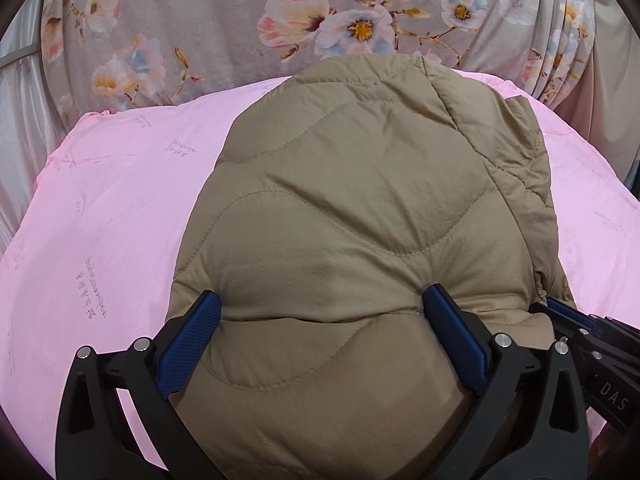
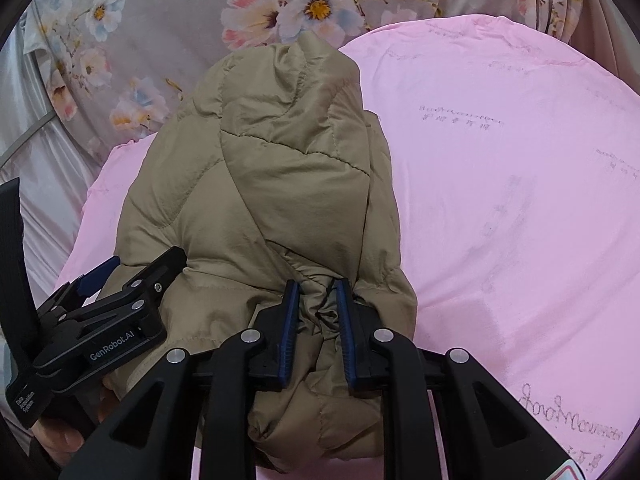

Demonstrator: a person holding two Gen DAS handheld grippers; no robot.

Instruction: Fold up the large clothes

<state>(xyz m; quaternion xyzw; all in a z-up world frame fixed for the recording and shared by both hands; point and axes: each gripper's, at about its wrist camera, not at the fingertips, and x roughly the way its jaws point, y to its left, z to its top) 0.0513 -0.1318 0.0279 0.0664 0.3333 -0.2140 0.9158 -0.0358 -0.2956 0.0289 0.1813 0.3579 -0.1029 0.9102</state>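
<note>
Right claw: our right gripper [image 2: 318, 292] has its blue pads drawn close on a gathered bunch of the tan quilted puffer jacket [image 2: 280, 184], so we hold it pinched by a narrow wad of fabric (likely a cuff or hem edge, we cannot tell which).
Left claw: our left gripper [image 1: 320, 304] stands wide, its two blue-padded fingers [image 1: 192, 340] pressing in on either side of a broad puffy panel of the jacket; the dents in the fabric suggest a grip across a thick fold.
Why this hold: we judge both claws take the near edge together so the bulky layers stay stacked while the fold is laid down.
Jacket: it runs from between our jaws forward, away from us, lying as a folded mound.
Under and beside: the smooth pink bedsheet [image 1: 104, 208] bears it, spreading out on both sides of the claws.
Beyond: a grey floral-print cloth [image 1: 208, 20] hangs past the jacket's far end.
</note>
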